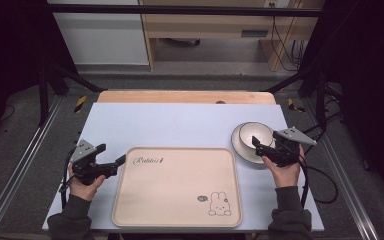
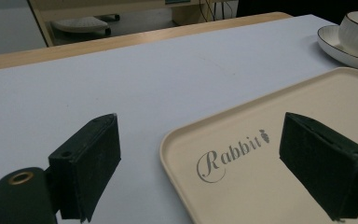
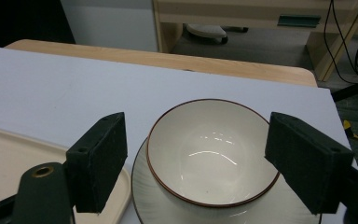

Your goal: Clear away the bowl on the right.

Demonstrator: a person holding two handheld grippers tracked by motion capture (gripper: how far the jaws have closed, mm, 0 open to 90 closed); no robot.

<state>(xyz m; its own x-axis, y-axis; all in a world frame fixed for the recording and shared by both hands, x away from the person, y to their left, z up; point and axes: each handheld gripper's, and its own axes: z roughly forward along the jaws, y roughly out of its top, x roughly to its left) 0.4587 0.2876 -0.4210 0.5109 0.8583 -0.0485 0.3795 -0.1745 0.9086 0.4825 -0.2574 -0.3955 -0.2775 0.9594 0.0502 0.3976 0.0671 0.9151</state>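
Straddling the bowl [image 3: 213,151] with my right gripper [image 1: 266,146] wide open and empty, I risked tipping it off its saucer [image 1: 240,148]; left gripper [image 1: 111,161] also open, empty.

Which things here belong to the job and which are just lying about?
In the job: bowl, plate under it, tray, right tool open around the bowl, left tool open at the tray's corner.
Lying about: cables, wooden desk behind.
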